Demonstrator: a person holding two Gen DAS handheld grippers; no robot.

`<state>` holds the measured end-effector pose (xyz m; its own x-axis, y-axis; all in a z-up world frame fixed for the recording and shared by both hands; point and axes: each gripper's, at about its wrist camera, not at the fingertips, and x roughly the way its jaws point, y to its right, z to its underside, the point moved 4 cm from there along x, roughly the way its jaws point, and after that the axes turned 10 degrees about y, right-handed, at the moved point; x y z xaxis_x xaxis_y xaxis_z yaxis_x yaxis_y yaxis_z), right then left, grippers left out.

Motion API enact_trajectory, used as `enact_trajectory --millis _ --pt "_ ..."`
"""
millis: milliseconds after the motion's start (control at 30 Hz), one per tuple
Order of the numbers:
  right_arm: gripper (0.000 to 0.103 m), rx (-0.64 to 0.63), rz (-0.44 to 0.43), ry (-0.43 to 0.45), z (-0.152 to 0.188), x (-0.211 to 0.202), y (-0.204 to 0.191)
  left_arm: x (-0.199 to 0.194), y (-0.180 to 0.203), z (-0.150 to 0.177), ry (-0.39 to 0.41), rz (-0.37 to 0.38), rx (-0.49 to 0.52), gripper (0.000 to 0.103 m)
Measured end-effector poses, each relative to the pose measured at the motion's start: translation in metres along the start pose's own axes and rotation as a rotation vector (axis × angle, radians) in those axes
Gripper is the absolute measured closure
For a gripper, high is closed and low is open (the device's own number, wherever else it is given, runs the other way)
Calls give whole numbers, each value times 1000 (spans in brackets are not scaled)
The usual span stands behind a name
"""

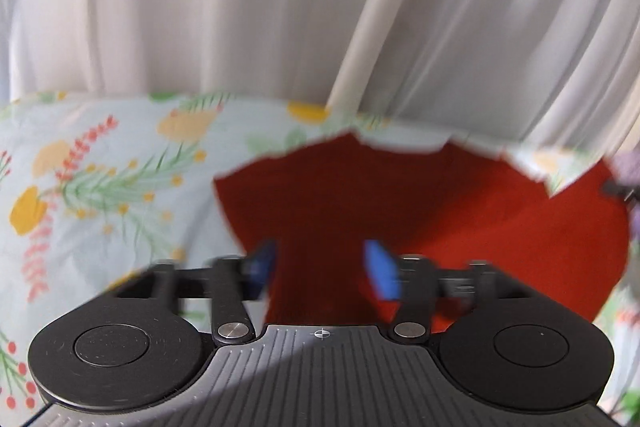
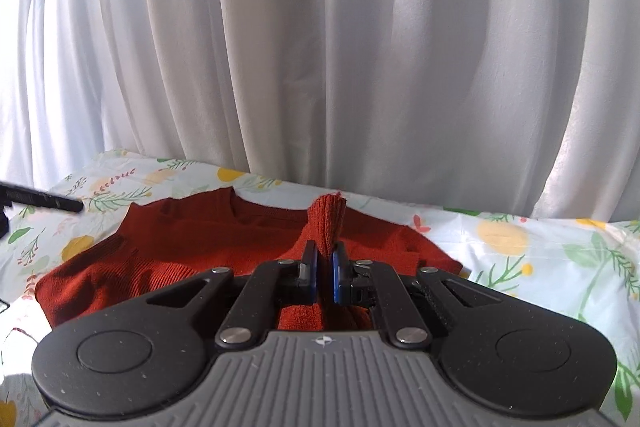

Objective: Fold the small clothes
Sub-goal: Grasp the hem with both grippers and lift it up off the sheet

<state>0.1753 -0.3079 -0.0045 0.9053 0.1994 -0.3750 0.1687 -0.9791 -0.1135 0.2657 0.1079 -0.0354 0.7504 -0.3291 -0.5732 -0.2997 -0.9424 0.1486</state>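
Sweater: a red knit sweater (image 2: 192, 247) is lying spread on the floral sheet (image 2: 540, 251), neckline pointing toward the white curtain (image 2: 320, 47).
Right gripper: the right gripper (image 2: 325, 277) is pinching a ribbed cuff (image 2: 328, 223), its jaws pressed close with the cuff poking up between them.
Left gripper: the left gripper (image 1: 320, 267) is hovering over the sweater's body with blue pads (image 1: 380, 267) spread wide (this view is blurred), gripping nothing.

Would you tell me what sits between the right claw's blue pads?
In the right wrist view, the right claw pinches a ribbed cuff of the red sweater.
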Motion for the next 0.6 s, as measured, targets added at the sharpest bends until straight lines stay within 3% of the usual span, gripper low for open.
enact_trajectory --millis 167,233,267,333,400,533,600 --pt "97 14 10 -25 9 -4 3 24 -16 25 -69 -22 -100 40" --pt "97 22 16 -35 13 -3 4 27 -17 25 -68 -6 -133 53" --pt "97 24 19 -39 14 -4 5 28 -16 23 -65 -4 -136 64" --pt "97 28 24 -45 17 -5 6 29 -13 20 -56 -30 -115 70" --pt "97 30 24 -45 19 -8 6 28 -9 18 -49 -49 -88 88" --pt "97 38 27 -48 20 -7 8 28 -1 17 -56 -23 -52 89" --pt "97 40 29 -53 21 -5 8 35 -1 18 -77 -20 -52 75"
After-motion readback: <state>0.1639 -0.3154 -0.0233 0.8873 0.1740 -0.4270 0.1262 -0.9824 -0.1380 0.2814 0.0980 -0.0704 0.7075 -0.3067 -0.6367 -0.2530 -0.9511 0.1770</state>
